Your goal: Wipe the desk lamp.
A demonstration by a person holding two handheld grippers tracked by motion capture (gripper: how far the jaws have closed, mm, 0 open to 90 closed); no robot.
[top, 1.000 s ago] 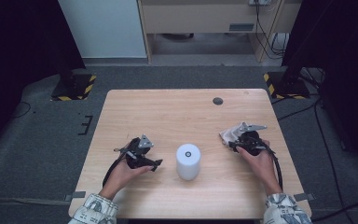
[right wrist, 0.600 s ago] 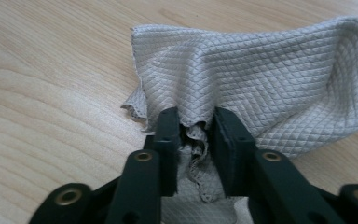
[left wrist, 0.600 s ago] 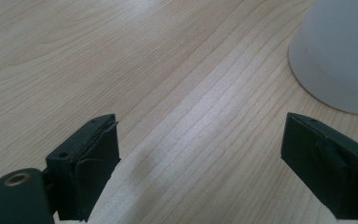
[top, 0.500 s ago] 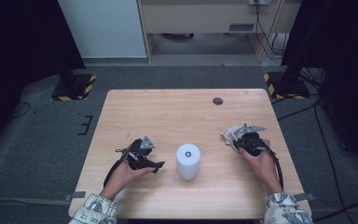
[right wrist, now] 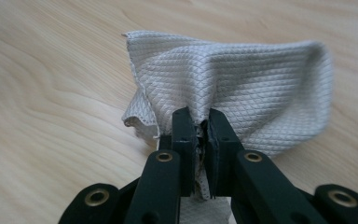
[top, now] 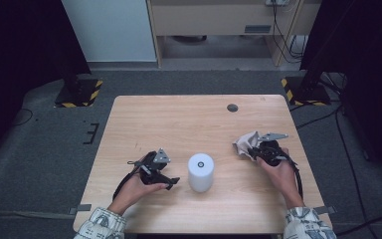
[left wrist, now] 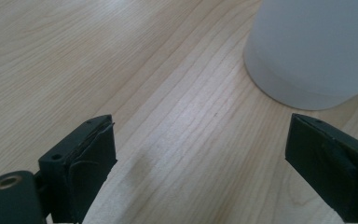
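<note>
A person sat at a wooden table (top: 179, 119) and held one gripper in each hand. The left gripper (top: 171, 182) was low over the table at the near left side, and its jaws stood wide apart with nothing between them. In the left gripper view, the left gripper (left wrist: 200, 158) showed bare wood between its two jaws, and the cylinder (left wrist: 317, 46) was ahead of them, a little toward the right jaw, not touching either one. In the high view this white cylinder (top: 200, 172) stood upright near the middle of the near half of the table, just beside the tips of the left gripper. It had a small dark ring in the centre of its top. The right gripper (top: 252, 153) was at the near right side, well apart from the cylinder. Its jaws were closed on a grey cloth (top: 244, 144). In the right gripper view, the right gripper (right wrist: 201, 135) pinched a fold of the cloth (right wrist: 242, 79), which had a fine diamond weave and bunched up beyond the jaws, over the wood. A small dark disc (top: 232, 107) lay on the far part of the table, away from both hands. The floor (top: 45, 144) around the table was grey.
</note>
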